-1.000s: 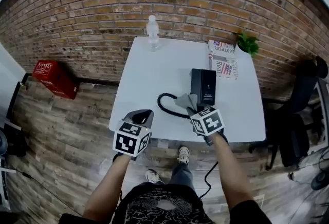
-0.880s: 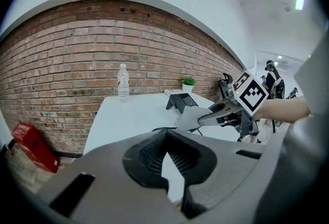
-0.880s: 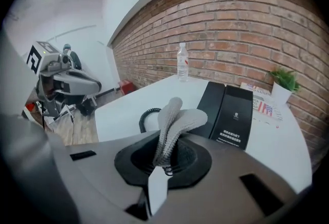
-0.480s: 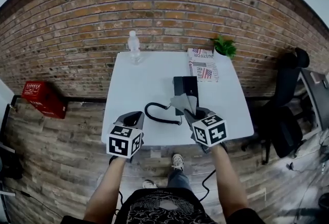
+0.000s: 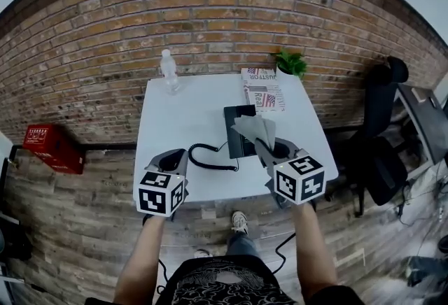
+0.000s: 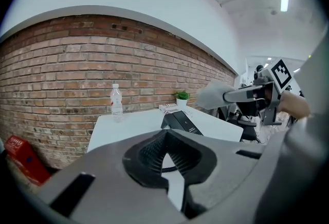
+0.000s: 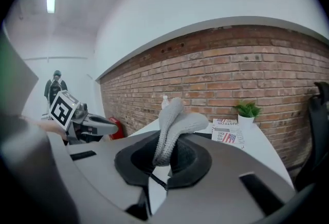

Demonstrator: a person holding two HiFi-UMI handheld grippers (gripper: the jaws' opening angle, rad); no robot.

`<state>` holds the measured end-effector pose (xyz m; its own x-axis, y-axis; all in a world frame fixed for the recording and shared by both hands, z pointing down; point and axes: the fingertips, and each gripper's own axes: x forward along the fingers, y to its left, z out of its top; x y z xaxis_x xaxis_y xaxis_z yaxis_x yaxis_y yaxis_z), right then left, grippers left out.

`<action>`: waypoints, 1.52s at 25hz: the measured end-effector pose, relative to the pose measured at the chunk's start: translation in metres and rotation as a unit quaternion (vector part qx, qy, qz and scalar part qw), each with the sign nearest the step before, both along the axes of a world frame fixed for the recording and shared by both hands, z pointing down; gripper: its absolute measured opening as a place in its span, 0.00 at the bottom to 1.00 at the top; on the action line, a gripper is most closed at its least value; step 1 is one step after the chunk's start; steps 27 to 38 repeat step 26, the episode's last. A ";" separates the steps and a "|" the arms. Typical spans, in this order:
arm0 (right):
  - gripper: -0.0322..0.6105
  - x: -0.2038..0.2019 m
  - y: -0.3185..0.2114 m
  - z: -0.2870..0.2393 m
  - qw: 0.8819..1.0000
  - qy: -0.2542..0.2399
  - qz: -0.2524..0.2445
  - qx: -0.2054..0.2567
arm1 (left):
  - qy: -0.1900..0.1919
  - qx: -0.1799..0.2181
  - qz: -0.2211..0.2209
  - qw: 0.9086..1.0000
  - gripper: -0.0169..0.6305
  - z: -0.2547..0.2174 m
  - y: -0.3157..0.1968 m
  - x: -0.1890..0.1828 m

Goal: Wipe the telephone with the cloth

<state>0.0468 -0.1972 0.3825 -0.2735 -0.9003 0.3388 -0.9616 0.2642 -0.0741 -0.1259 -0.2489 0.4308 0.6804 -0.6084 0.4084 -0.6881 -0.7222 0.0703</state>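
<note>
My right gripper (image 5: 268, 150) is clamped shut on the grey knitted cloth (image 5: 253, 127) and holds it in the air. The black desk telephone (image 5: 234, 140) lies on the white rectangular table (image 5: 189, 108). My left gripper (image 5: 175, 157) has its jaws closed together on nothing, at the table's near edge.
</note>
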 end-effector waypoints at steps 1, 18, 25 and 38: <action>0.06 0.000 0.001 -0.004 1.000 -0.008 0.003 0.006 | 0.000 0.001 0.000 1.000 0.03 -0.001 0.001 -0.001; 0.06 0.006 0.008 -0.002 1.000 0.000 0.007 0.011 | 0.002 0.001 -0.007 1.000 0.03 -0.001 0.008 -0.004; 0.06 0.007 0.010 0.000 1.000 0.000 0.008 0.012 | 0.002 0.000 -0.008 1.000 0.03 0.001 0.010 -0.004; 0.06 0.007 0.010 0.000 1.000 0.001 0.008 0.013 | 0.002 0.000 -0.008 1.000 0.03 0.001 0.011 -0.004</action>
